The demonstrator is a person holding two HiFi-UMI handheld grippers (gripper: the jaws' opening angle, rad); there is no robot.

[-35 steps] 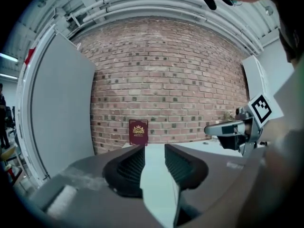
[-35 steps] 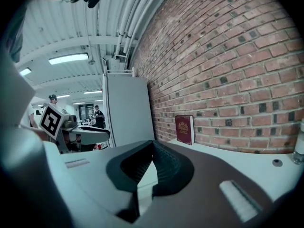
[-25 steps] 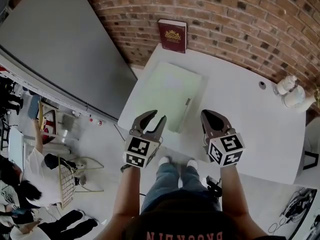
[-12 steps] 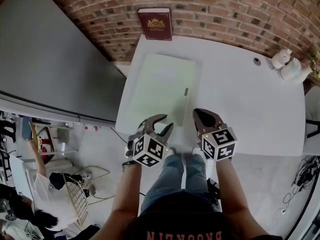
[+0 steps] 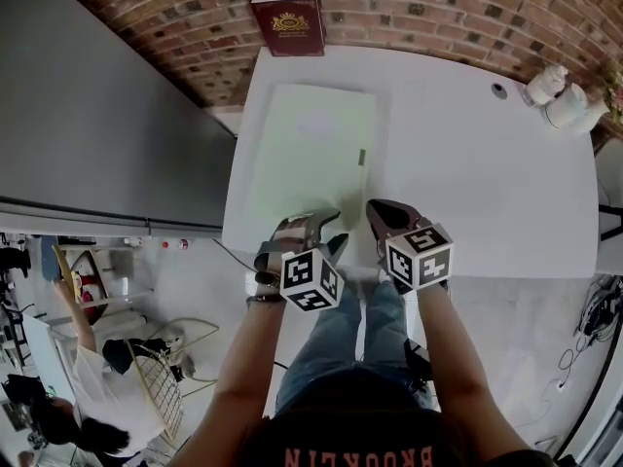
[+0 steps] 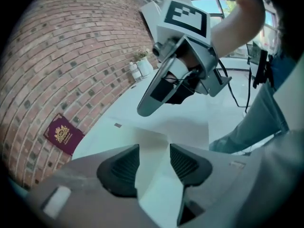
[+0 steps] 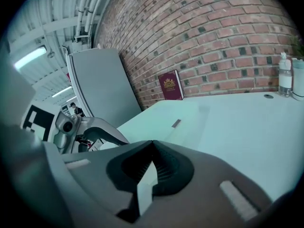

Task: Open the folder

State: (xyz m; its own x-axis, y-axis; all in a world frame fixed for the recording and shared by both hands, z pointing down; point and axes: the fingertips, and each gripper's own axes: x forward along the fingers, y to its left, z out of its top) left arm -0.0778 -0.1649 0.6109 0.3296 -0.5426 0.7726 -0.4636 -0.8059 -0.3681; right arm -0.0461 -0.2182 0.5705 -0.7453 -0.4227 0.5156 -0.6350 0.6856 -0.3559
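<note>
The folder (image 5: 307,154), pale green and closed, lies flat on the left part of the white tabletop (image 5: 487,183). Its long left edge runs close along the tabletop's left edge and its near edge reaches almost to the tabletop's near edge. A small dark tab (image 5: 361,157) sits on its right edge.

The left gripper (image 5: 334,228) hangs over the folder's near right corner. Its fingers (image 6: 124,167) are apart, having just been opening. Nothing is pressed between them; only the folder's surface shows through the gap.

The right gripper (image 5: 375,208) is just beside it, over the tabletop's near edge and to the right of the folder. Its fingers (image 7: 166,167) are closed tip to tip on nothing.

Right of the folder the tabletop is bare as far as two bottles (image 5: 555,90) at the far right corner. A red book (image 5: 288,23) leans on the brick wall (image 5: 438,8) beyond the folder's far edge, apart from it.
</note>
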